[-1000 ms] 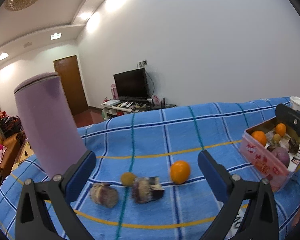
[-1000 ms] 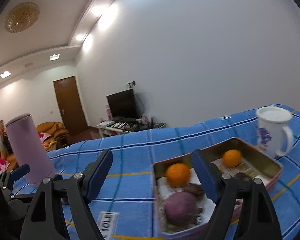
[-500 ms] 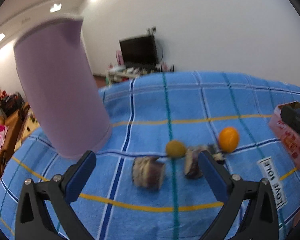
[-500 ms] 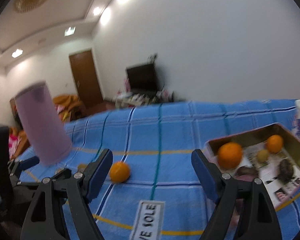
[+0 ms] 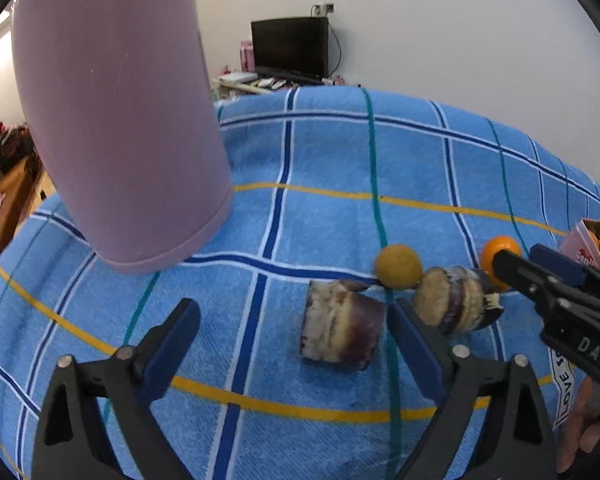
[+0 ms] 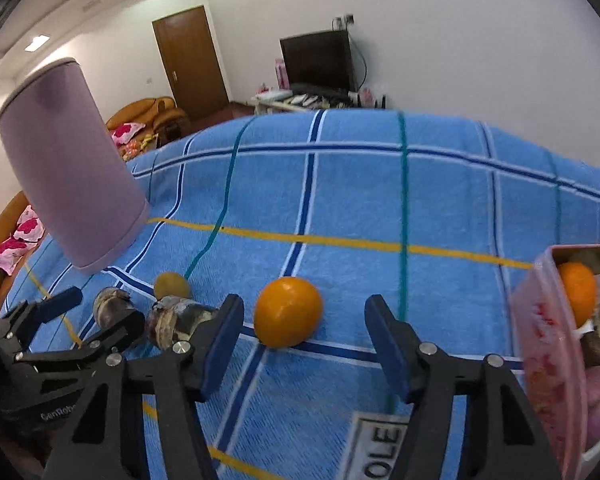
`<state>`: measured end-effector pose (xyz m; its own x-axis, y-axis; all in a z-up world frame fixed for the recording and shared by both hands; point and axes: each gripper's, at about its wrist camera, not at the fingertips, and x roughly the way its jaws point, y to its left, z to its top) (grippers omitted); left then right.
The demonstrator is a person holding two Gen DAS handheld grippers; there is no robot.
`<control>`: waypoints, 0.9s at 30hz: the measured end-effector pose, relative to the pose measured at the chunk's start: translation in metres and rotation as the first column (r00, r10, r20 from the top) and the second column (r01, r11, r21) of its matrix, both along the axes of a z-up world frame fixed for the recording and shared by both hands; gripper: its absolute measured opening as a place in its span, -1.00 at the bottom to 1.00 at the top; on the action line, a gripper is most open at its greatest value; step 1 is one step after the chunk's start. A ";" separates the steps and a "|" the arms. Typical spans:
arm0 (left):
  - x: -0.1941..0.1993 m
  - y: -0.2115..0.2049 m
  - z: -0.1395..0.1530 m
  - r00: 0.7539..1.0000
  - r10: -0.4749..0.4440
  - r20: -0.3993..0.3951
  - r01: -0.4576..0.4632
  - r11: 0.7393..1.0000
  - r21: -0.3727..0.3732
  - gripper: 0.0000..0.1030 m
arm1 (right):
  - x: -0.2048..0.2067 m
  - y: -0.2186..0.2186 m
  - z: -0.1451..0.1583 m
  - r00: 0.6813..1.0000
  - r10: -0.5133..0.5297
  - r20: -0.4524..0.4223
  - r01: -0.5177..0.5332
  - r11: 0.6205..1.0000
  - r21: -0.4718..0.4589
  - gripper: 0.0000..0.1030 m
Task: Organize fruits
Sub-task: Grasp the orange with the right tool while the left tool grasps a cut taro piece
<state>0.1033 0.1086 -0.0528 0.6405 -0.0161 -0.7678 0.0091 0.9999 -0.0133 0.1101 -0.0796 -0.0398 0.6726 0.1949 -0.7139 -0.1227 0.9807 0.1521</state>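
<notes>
Both the left gripper [image 5: 294,330] and right gripper [image 6: 304,330] are gaping empty over open blue cloth [image 6: 380,192] — one orange [image 6: 288,323], one small yellow fruit [image 5: 398,266], two purplish chunks [image 5: 340,330] lying loose.

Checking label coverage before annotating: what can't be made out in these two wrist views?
- Pink tin: cut off by the right edge in the right wrist view; contents only partly seen.
- Purple cup: top cut off by the frame in the left wrist view.
- Cloth label: text cropped at the bottom edge in the right wrist view.
- Two dark pieces: fruit type unclear.
- Orange: partly hidden by the right gripper in the left wrist view.
</notes>
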 end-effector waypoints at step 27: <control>-0.017 -0.005 0.028 0.971 -0.038 0.237 0.041 0.999 -0.008 -0.24 | -0.053 -0.013 0.032 0.970 -0.027 0.243 0.022 0.999 0.024 -0.22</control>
